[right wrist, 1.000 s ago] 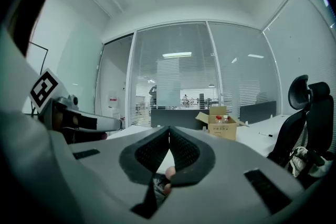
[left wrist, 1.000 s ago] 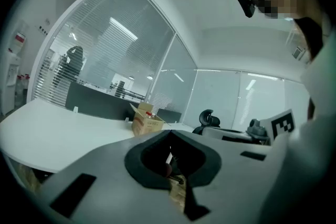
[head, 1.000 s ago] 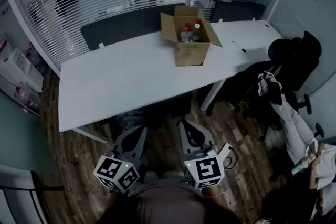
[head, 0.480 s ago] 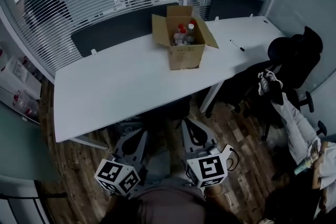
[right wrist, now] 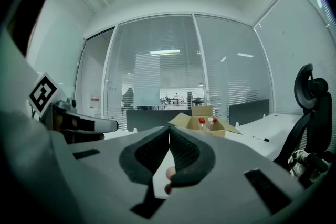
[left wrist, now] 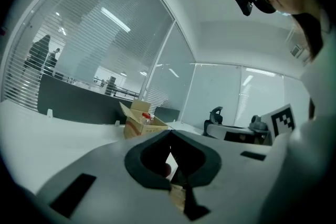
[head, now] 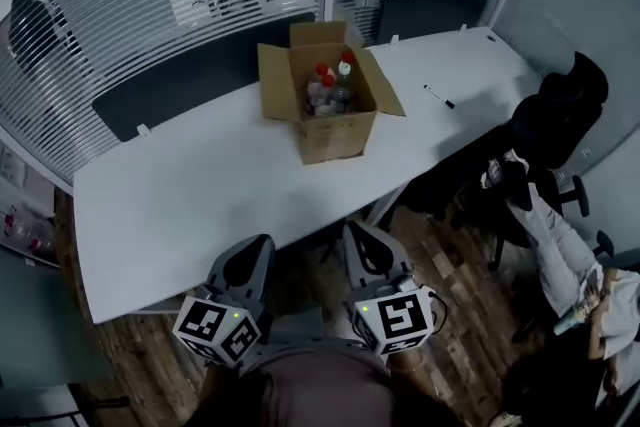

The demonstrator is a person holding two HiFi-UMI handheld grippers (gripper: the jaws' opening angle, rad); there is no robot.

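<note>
Both grippers are held low in front of the person's body, near the white table's (head: 190, 185) front edge. My left gripper (head: 256, 247) has its jaws closed tip to tip with nothing between them, as the left gripper view (left wrist: 169, 134) shows. My right gripper (head: 357, 237) is likewise shut and empty in the right gripper view (right wrist: 169, 129). An open cardboard box (head: 330, 130) stands on the far middle of the table. It holds several clear bottles with red and white caps (head: 326, 87). The box (left wrist: 137, 124) also appears ahead of each gripper (right wrist: 195, 127).
A black pen (head: 437, 96) lies on the table's right part. A black office chair (head: 555, 110) with clothes on it stands at the right. Dark chair backs (head: 180, 80) line the table's far side before a glass wall with blinds. A person (head: 25, 20) stands beyond the glass.
The view and both grippers have come closer to the table. The box now sits nearer and more to the left in the head view. Both grippers stay shut.
</note>
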